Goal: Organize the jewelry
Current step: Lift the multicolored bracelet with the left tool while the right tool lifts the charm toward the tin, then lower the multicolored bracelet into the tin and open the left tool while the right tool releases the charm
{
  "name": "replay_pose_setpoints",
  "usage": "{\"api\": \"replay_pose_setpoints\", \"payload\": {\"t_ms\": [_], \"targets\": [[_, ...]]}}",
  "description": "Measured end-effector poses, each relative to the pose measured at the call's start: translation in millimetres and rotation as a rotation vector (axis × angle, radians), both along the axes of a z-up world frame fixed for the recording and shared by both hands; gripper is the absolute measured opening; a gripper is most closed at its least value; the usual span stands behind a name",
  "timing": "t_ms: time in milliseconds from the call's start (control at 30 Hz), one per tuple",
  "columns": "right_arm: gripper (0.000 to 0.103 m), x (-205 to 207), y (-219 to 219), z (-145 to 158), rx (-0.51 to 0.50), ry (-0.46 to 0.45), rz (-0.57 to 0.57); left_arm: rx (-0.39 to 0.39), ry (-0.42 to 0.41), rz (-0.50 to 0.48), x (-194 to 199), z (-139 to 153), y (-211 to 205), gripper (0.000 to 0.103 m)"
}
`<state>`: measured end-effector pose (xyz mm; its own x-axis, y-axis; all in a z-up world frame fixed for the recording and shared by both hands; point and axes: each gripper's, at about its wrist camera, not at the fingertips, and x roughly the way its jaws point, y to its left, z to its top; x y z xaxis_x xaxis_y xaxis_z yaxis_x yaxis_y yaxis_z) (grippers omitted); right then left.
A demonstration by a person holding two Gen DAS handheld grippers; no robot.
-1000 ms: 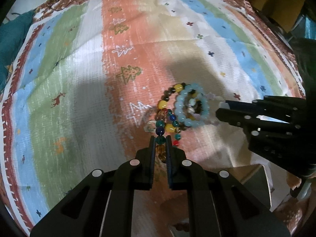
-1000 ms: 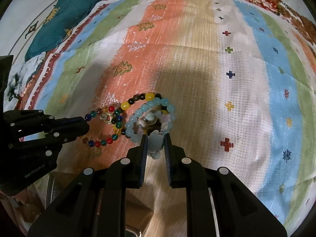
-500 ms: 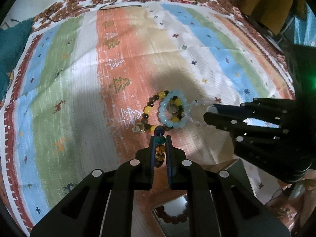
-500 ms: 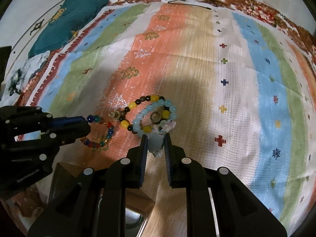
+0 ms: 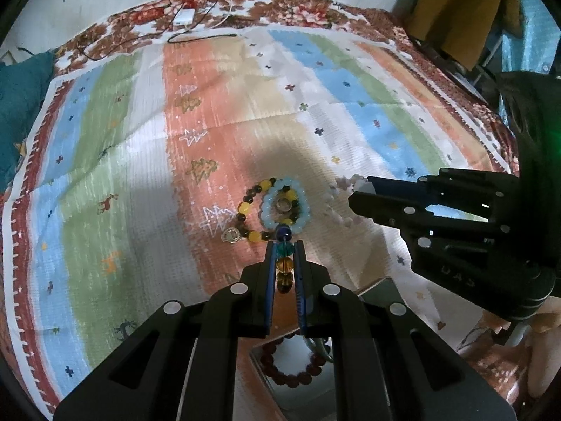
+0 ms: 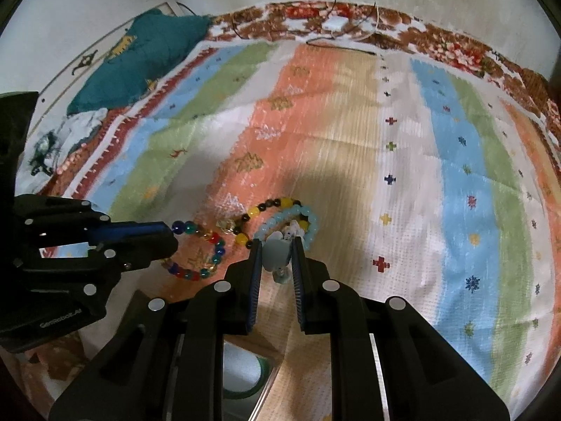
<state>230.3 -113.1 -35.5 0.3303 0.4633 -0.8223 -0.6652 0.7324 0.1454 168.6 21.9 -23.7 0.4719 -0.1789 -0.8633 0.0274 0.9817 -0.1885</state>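
Note:
My left gripper [image 5: 284,245] is shut on a multicolour bead bracelet [image 5: 283,258], which hangs as a loop below its tip in the right wrist view [image 6: 203,251]. My right gripper [image 6: 277,242] is shut on a pale, translucent beaded piece [image 6: 276,254]; from the left wrist view its whitish beads [image 5: 342,189] trail from the right gripper's tip [image 5: 357,198]. On the striped cloth [image 5: 122,182] lie a light blue bead bracelet [image 5: 285,207] with a small ring [image 5: 282,205] inside it, and a yellow-and-dark bead bracelet [image 5: 250,207] overlapping it.
Beneath both grippers sits a shiny box [image 5: 378,291] holding a dark red bead bracelet [image 5: 291,368]. A teal cushion [image 6: 140,52] lies at the far left. Cables and a white adapter [image 5: 184,17] run along the far edge. Brown cardboard [image 5: 455,10] stands at the back right.
Both grippers have risen and drawn back. The multicolour bracelet and the pale piece have come away from the pile on the cloth. The box below has come into view.

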Motion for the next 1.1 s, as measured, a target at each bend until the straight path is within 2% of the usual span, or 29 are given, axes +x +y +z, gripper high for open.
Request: {"api": "replay_pose_setpoints", "payload": {"t_ms": [567,1100], "targets": [[0.018,-42.8,-16.2,29.0,0.087,-0.053,0.08,-0.063,-0.104,0.013,-45.1,27.8,-7.3,0.009],[0.018,-69.9,-34.7,25.3,0.101,-0.032,0.11,-0.076,-0.106,-0.014,-78.6,21.7,-24.2,0.009]]}}
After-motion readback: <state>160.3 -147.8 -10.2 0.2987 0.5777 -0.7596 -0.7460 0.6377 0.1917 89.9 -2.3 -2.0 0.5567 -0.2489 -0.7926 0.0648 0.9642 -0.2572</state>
